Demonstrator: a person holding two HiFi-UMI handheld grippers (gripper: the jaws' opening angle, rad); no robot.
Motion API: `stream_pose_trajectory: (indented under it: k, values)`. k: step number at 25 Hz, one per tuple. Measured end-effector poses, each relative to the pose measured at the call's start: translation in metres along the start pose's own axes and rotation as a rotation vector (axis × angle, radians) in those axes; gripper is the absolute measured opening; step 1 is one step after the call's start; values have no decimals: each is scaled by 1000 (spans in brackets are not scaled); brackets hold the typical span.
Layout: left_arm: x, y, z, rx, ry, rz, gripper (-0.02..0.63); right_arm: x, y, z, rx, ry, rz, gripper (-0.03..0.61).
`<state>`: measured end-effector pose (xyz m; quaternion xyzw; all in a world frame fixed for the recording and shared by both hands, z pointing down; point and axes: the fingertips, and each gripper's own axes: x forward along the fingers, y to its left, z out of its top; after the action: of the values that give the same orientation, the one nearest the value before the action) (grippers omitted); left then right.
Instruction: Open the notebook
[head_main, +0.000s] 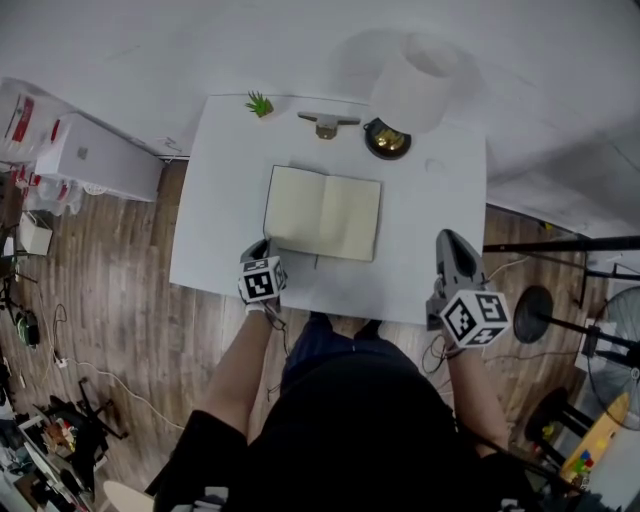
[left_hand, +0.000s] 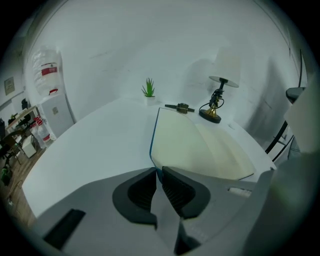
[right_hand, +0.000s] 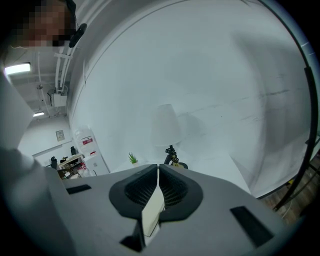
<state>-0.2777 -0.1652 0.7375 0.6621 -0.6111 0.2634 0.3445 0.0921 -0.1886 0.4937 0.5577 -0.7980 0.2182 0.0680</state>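
**White table (head_main: 430, 200), notebook (head_main: 323, 212) already open**

Left gripper (left_hand: 157, 172) noses down at the notebook's near-left corner, likely there to work the cover edge. Its jaws are a slit apart and pinch nothing. Right gripper (right_hand: 158, 167) is closed and empty, parked at the table's right edge, probably unneeded. Notebook lies flat mid-table, pages up.

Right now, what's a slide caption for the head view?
Notebook open flat on the white table; left tool at its near-left corner, right tool clear of it.
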Motion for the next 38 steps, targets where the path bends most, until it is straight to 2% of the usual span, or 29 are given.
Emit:
stream_pose_trajectory:
  k: [5, 10, 21, 27, 30, 33, 38]
  values:
    - [11, 7, -1, 110, 57, 91, 108, 5, -3, -1, 8, 5, -12, 15]
    - [11, 8, -3, 155, 57, 93, 121, 8, -3, -6, 19, 8, -8, 15]
    - [10, 12, -4, 112, 43, 98, 130, 5, -5, -1, 16, -6, -14, 17]
    - [10, 11, -7, 124, 61, 116, 132, -3, -11, 4, 18, -23, -20, 15]
    - [9, 11, -6, 101, 76, 113, 132, -8, -13, 6, 19, -30, -23, 15]
    - [5, 9, 6, 68, 46, 103, 132, -11, -13, 10, 15, -40, -18, 15]
    - [-7, 10, 3, 58, 50, 127, 132, -15, -16, 12, 18, -49, -19, 15]
